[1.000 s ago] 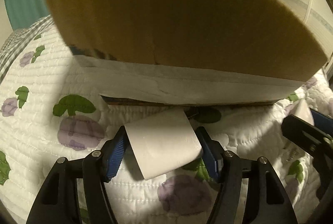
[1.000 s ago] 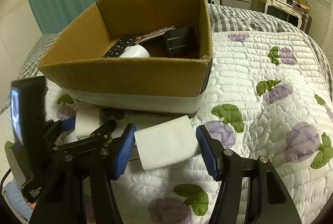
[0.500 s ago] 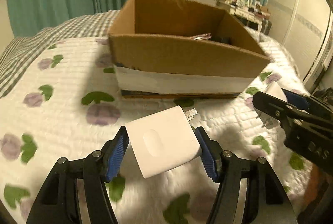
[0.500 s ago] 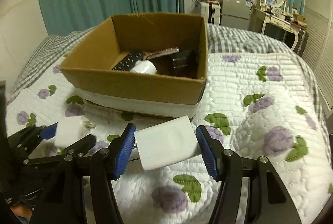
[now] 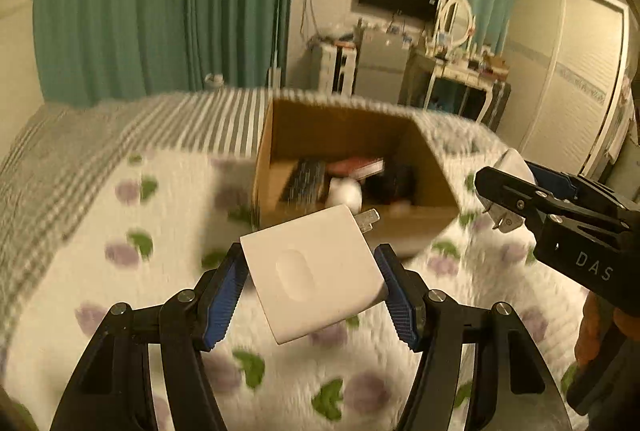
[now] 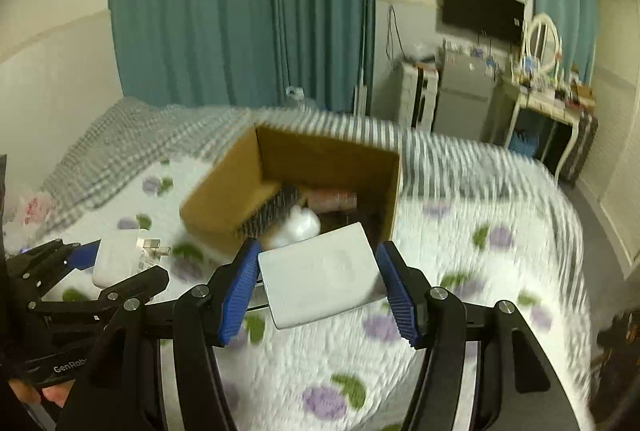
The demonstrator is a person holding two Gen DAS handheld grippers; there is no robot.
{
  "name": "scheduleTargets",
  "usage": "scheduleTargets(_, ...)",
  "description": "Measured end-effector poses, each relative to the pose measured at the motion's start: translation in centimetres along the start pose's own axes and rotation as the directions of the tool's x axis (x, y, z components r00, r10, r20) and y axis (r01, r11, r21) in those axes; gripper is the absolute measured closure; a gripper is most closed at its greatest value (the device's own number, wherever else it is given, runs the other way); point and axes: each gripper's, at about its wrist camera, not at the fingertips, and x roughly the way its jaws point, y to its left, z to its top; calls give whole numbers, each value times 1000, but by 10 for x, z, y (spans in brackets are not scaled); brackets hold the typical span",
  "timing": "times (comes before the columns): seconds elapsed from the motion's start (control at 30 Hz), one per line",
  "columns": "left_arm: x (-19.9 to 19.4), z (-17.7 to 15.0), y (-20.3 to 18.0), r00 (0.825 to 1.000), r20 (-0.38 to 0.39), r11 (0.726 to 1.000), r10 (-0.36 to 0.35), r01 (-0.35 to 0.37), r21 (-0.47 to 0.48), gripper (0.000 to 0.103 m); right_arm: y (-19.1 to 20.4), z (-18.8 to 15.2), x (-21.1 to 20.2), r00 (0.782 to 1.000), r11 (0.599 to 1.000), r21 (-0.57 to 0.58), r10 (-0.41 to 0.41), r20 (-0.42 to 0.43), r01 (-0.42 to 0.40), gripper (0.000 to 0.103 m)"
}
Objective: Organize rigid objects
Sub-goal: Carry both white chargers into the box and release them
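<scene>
My left gripper [image 5: 312, 285] is shut on a white plug charger [image 5: 314, 273] with metal prongs pointing at the box. My right gripper [image 6: 318, 281] is shut on a second white charger block [image 6: 320, 277]. Both are held high above the bed. The open cardboard box [image 5: 436, 187] sits on the quilt ahead and below, also seen in the right wrist view [image 6: 224, 199]. It holds a dark remote, a white round item and a reddish flat item. The left gripper with its charger [image 6: 120, 257] shows at the left of the right wrist view; the right gripper [image 5: 504, 199] shows at the right of the left wrist view.
The bed has a white quilt with purple flowers [image 6: 460, 271] and a grey checked blanket [image 5: 120, 127] behind. Teal curtains [image 6: 240, 11], a small fridge [image 6: 464, 95] and a white dressing table [image 6: 552, 103] stand past the bed.
Both grippers have lifted up and back from the bed with their chargers held. The box now looks smaller and its inside is in view from above.
</scene>
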Motion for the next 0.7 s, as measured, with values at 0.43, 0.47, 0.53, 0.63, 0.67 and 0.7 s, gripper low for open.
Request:
scheduleTargets(0.43, 77, 102, -1, 1000, 19, 997, 13, -15, 78, 37, -22, 99, 72, 992, 1000, 18, -7, 123, 5, 43)
scheduleTargets(0.47, 88, 104, -1, 1000, 12, 996, 7, -8, 87, 37, -24, 99, 81, 993, 1000, 18, -11, 118, 9, 43)
scheduleTargets(0.53, 109, 102, -1, 1000, -9, 995, -21, 22, 95, 37, -26, 94, 102, 995, 1000, 23, -17, 94, 15, 43)
scheduleTargets(0.63, 138, 92, -2, 998, -60, 994, -20, 27, 105, 37, -30, 79, 124, 999, 1000, 19, -15, 49, 14, 43)
scheduleTargets(0.67, 149, 89, -2, 996, -83, 994, -19, 28, 106, 37, -31, 75, 134, 1000, 1000, 12, -13, 22, 13, 43)
scheduleTargets(0.7, 157, 87, -4, 995, -97, 994, -27, 37, 105, 37, -32, 70, 139, 1000, 1000, 8, -10, 1, 10, 43)
